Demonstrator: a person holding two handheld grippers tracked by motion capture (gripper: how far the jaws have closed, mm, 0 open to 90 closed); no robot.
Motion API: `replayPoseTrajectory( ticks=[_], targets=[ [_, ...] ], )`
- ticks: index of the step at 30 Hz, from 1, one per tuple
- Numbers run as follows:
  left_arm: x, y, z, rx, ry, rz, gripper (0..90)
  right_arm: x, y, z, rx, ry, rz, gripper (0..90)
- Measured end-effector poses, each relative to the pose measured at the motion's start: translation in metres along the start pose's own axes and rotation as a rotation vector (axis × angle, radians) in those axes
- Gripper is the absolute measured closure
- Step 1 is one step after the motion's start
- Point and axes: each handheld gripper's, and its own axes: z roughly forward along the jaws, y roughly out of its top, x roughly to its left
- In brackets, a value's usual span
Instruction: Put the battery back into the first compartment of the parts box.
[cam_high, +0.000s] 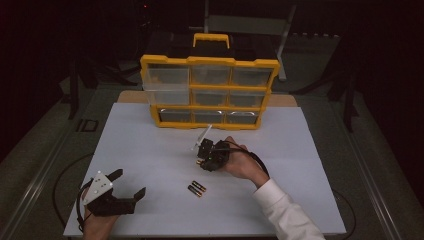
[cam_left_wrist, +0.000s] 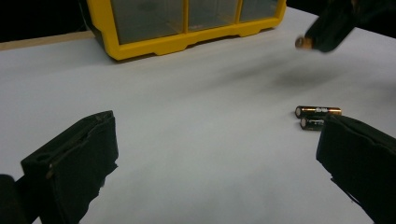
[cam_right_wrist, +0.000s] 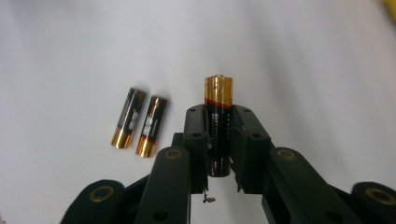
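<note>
The right gripper (cam_right_wrist: 219, 140) is clamping one battery (cam_right_wrist: 218, 116) lengthwise between its jaws, gold tip poking out past the pads, and holding it above the white tabletop (cam_high: 150, 150). In the high view the right gripper (cam_high: 212, 155) is sitting between the two loose batteries (cam_high: 197, 188) and the yellow drawer organizer (cam_high: 210, 92). The left gripper (cam_high: 127, 187) is resting near the front left corner of the tabletop with jaws wide and nothing between them.

The step in hand is probably carrying this battery toward the organizer. To do it well:
- Squeeze should be staying firm, since the battery is round and slick and could be slipping along the pads if the gripper is tilting nose-down.
- The gripper should be travelling high enough not to be knocking the two batteries (cam_right_wrist: 139, 122) lying side by side, touching, just beside its path.
- Which drawer is the target is not clear; the left middle drawer (cam_high: 165, 95) seems to be sticking out a little, the others looking closed.
- The left gripper may be needed to be steadying the organizer or pulling a drawer before the drop.
</note>
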Motion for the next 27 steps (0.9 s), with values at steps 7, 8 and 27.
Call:
replayPoseTrajectory(
  ticks=[7,8,27],
  targets=[
    [0.0,0.0,0.0,-0.002,0.003,-0.003,0.0,-0.016,0.01,-0.028,-0.094,-0.015,0.011,77.0],
    [0.0,0.0,0.0,-0.004,0.002,-0.004,0.0,-0.018,0.011,-0.033,-0.106,-0.015,0.021,77.0],
    [0.001,-0.001,0.0,-0.003,0.001,-0.004,0.0,-0.052,0.042,-0.112,-0.413,-0.024,0.069,76.9]
  ],
)
